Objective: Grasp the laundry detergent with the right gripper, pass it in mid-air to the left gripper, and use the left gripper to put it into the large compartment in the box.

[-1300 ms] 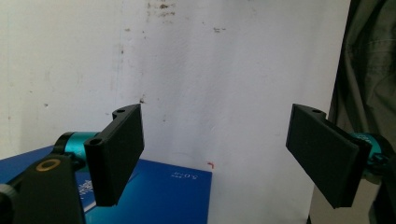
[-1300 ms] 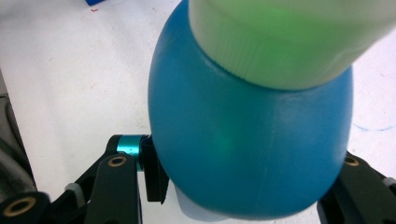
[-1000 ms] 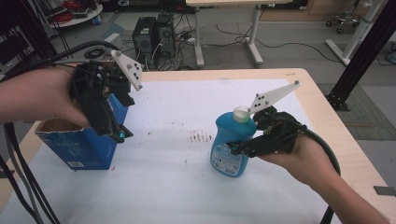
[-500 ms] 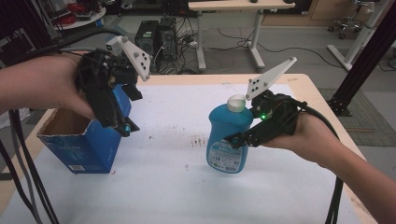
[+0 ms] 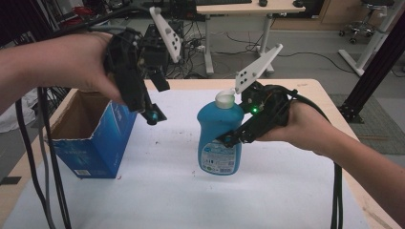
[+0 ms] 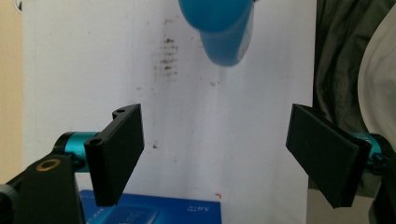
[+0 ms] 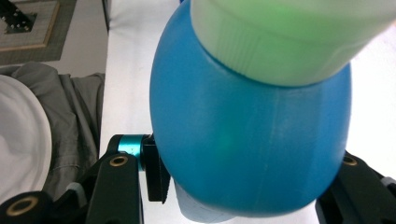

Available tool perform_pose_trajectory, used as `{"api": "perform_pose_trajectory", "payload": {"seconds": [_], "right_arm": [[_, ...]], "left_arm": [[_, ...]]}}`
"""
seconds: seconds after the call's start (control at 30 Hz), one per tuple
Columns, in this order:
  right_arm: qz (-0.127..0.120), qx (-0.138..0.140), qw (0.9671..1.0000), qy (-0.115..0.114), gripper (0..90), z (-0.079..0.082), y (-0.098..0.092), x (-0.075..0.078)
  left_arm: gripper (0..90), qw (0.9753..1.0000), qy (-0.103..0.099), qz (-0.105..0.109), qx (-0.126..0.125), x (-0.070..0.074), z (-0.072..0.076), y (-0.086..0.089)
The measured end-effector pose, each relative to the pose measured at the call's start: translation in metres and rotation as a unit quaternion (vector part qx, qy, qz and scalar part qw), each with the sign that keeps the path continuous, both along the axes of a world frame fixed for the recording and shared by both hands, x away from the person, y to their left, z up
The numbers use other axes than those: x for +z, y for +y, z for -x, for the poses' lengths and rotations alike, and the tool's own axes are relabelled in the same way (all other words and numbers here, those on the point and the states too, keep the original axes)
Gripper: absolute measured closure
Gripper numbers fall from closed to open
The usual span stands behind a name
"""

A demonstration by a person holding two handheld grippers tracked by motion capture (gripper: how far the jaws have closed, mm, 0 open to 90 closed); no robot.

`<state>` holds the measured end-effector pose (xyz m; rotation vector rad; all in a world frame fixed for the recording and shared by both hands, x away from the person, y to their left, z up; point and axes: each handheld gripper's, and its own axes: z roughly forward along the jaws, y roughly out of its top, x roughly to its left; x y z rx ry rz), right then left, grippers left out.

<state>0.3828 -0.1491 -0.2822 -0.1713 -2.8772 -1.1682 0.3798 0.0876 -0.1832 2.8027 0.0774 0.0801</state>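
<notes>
A workshop floor with tangled cables, a desk (image 5: 239,9) on white legs and a rolling chair at the far right lies behind a wooden table (image 5: 329,95) covered by a white sheet (image 5: 162,191). The sheet carries a patch of small dark specks near its middle.

On the left of the table stands a blue cardboard box (image 5: 90,138), open at the top, its brown inside showing. A white label sits low on its near face, but the print is too small to read. In the left gripper view a strip of the box's blue edge shows at the bottom with pale lettering that is too blurred to make out.

The left gripper (image 5: 152,114) hangs above the box's right side, held in a hand (image 5: 76,62), with its jaws spread wide and nothing between them; the left gripper view shows both black pads well apart over the white sheet.

Right of centre, the right gripper (image 5: 234,136), held by the other hand (image 5: 305,124), pinches a blue bottle (image 5: 219,133) with a pale cap around its upper body. The bottle is upright, slightly tilted, its base at or just above the sheet; I cannot tell which. Its lower front bears a white and blue label with unreadable print. A green light glows on the right gripper
</notes>
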Motion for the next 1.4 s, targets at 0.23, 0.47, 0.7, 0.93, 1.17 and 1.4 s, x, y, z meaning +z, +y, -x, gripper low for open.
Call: {"api": "perform_pose_trajectory", "payload": {"seconds": [0.23,0.47,0.7,0.93,1.17,1.4], "right_arm": [[-0.001,0.025,0.9997,-0.005,46.5,-0.002,0.015,0.011],[0.003,0.046,0.9988,-0.019,46.5,-0.002,0.027,0.020],[0.006,0.052,0.9983,-0.023,46.5,0.000,0.031,0.025],[0.005,0.059,0.9978,-0.030,46.5,0.001,0.033,0.028],[0.008,0.059,0.9979,-0.026,46.6,0.004,0.033,0.031],[0.011,0.056,0.9981,-0.023,46.6,0.005,0.032,0.032]], "left_arm": [[19.4,0.9998,0.008,0.014,-0.012,0.008,-0.003,-0.018],[19.4,0.9994,0.028,0.007,-0.020,0.003,-0.005,-0.036],[19.4,0.9992,0.033,0.011,-0.018,-0.001,-0.006,-0.045],[19.8,0.9991,0.036,0.019,-0.014,-0.001,-0.004,-0.052],[20.5,0.9985,0.049,0.023,-0.007,-0.005,-0.004,-0.055],[23.8,0.9987,0.045,0.026,-0.007,-0.006,-0.003,-0.056]]}}
